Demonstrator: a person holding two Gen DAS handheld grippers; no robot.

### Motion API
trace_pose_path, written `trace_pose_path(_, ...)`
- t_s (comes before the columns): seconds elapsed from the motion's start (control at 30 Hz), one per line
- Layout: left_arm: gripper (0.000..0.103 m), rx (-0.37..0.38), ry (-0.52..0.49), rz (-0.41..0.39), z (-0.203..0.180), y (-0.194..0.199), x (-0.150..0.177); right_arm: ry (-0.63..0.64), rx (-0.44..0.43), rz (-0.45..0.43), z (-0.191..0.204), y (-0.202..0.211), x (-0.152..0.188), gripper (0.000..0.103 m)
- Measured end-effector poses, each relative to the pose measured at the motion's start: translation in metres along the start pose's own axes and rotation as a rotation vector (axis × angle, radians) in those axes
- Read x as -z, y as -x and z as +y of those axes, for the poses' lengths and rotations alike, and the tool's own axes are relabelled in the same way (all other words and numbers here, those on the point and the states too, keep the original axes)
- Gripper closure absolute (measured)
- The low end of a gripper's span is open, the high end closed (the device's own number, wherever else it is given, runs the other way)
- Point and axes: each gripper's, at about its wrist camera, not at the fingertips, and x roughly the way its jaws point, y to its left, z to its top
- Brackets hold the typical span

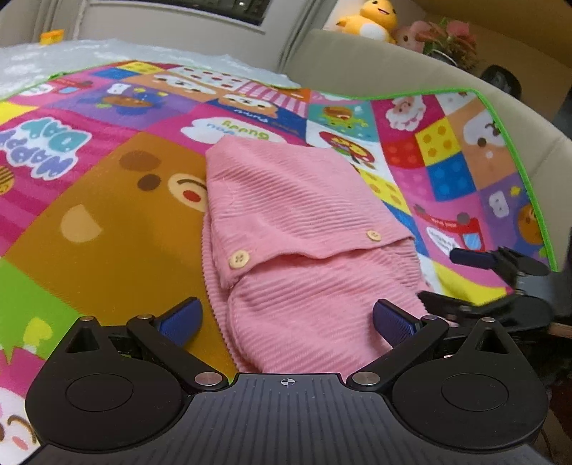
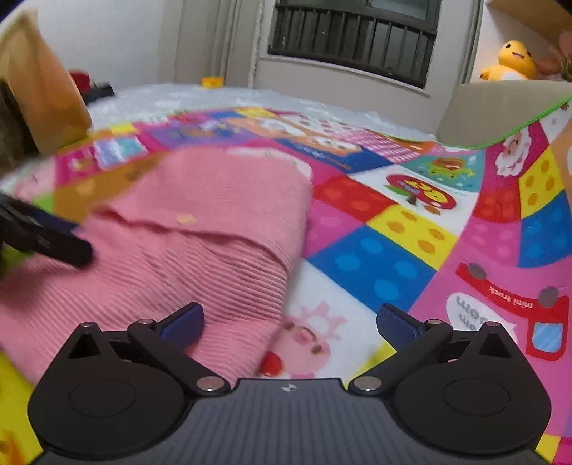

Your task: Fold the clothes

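Observation:
A pink ribbed garment (image 1: pixel 293 229) with pale buttons lies folded into a compact bundle on the colourful cartoon mat (image 1: pixel 107 214). My left gripper (image 1: pixel 287 323) stands open, its blue pads on either side of the bundle's near end, holding nothing. The right gripper (image 1: pixel 475 275) shows at the right edge of the left wrist view, beside the garment. In the right wrist view the same pink garment (image 2: pixel 200 229) lies left of centre, blurred. My right gripper (image 2: pixel 289 323) is open over the garment's right edge and the mat (image 2: pixel 393 250). The left gripper's fingers (image 2: pixel 43 232) enter from the left.
A beige sofa back (image 1: pixel 375 60) curves behind the mat, with a yellow plush toy (image 1: pixel 371 18) and flowers on top. A white fluffy cover (image 2: pixel 214 96) lies beyond the mat. A brown box (image 2: pixel 39 93) stands at the far left, a window grille (image 2: pixel 354 35) behind.

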Motion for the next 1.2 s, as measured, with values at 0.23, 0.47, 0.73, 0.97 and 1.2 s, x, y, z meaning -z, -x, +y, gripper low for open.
trace_pose_path(0.23, 0.0, 0.014, 0.006, -0.006, 0.003, 0.0, 0.002, 0.09, -0.056, 0.013, 0.033, -0.003, 0.021, 0.0)
trace_pose_path(0.47, 0.0, 0.012, -0.002, -0.005, 0.003, -0.001, 0.003, -0.129, -0.118, 0.051, 0.014, -0.012, 0.029, 0.0)
trace_pose_path(0.73, 0.0, 0.002, -0.017, -0.01, 0.001, -0.001, 0.004, -0.089, -0.128, 0.034, 0.013, -0.002, 0.02, 0.0)
trace_pose_path(0.97, 0.0, 0.004, -0.024, -0.017, 0.001, -0.002, 0.007, -0.088, 0.073, -0.115, -0.01, -0.006, -0.032, 0.0)
trace_pose_path(1.2, 0.0, 0.026, -0.03, -0.024, 0.005, 0.001, 0.007, -0.056, 0.196, 0.049, -0.025, -0.086, -0.025, 0.0)
